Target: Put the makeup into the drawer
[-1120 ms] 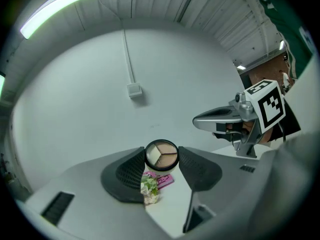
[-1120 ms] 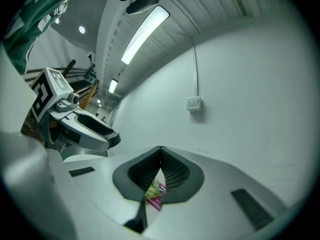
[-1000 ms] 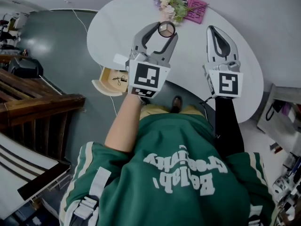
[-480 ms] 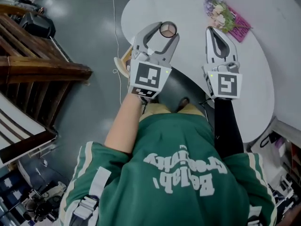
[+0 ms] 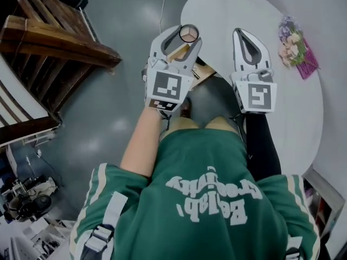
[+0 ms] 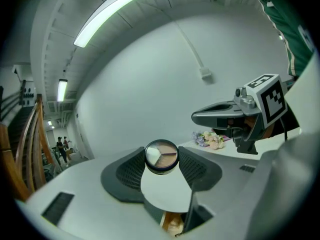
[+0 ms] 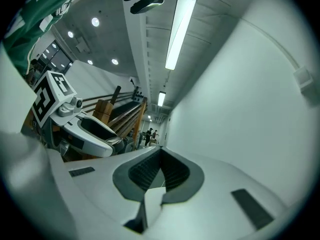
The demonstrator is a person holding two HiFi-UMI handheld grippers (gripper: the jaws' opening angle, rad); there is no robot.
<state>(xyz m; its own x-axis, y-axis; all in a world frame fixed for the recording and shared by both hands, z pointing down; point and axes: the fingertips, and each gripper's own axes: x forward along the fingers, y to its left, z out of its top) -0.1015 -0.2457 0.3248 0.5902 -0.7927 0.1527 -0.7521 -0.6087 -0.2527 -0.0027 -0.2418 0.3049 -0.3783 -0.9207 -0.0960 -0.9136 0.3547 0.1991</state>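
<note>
1. Head view: the left gripper (image 5: 189,36) holds a round makeup compact (image 5: 188,33) at its jaw tips, with the jaws standing wide around the case. Beside it, the right gripper (image 5: 242,33) has its jaws together and carries nothing. The step in hand looks like the carry. A wooden drawer (image 5: 203,72) appears to be pulled out from under the edge of the white table (image 5: 227,4), just beneath the left gripper in this view. The next move probably calls for lowering the compact into the drawer opening and letting the jaws part only once it is inside. A bunch of flowers (image 5: 291,38) lies on the far side of the table. A grey floor (image 5: 108,123) and a wooden staircase (image 5: 59,34) fill the left.

2. Left gripper view: both pads press the compact's rim, and its lid faces the camera, showing three powder shades. A strip of pale wood at the bottom edge is probably the drawer, though its inside cannot be made out. The right gripper hangs well apart at the right, in front of the flowers. Two people (image 6: 62,146) stand far off under a ceiling light strip (image 6: 115,9).

3. Right gripper view: the ribbed pads meet with nothing between them. The plain white wall (image 7: 240,99) fills the right, and the stair rails rise behind the left gripper.
</note>
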